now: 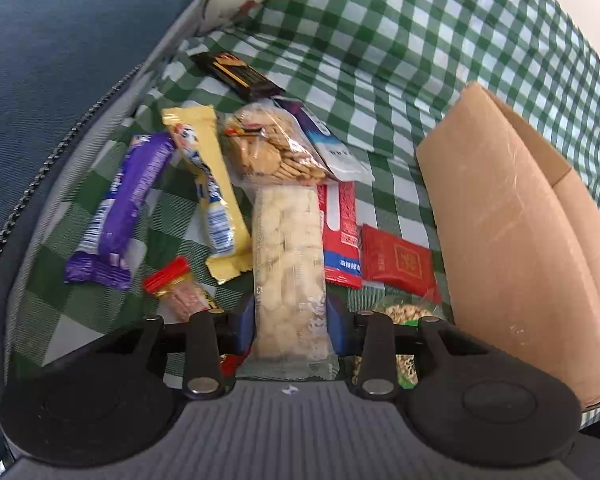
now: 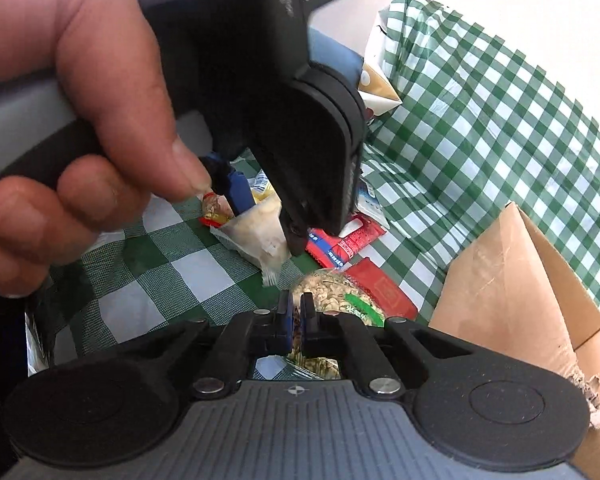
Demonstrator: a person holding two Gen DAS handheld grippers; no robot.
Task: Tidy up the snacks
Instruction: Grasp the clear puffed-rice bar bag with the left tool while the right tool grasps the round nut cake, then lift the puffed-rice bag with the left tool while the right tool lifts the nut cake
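My left hand-held gripper (image 1: pixel 290 320) pinches the near end of the long clear cracker pack (image 1: pixel 288 248) lying on the checked surface (image 1: pixel 380 60) among other snacks; it feels light, crinkly, slippery, contents brittle, so I hold by the end; right hand-held gripper (image 2: pixel 296 320) pressed together over the peanut bag (image 2: pixel 340 300).

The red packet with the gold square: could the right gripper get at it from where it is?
Probably not directly: the right gripper is pinched shut on the peanut bag, which overlaps the red packet ahead of it.
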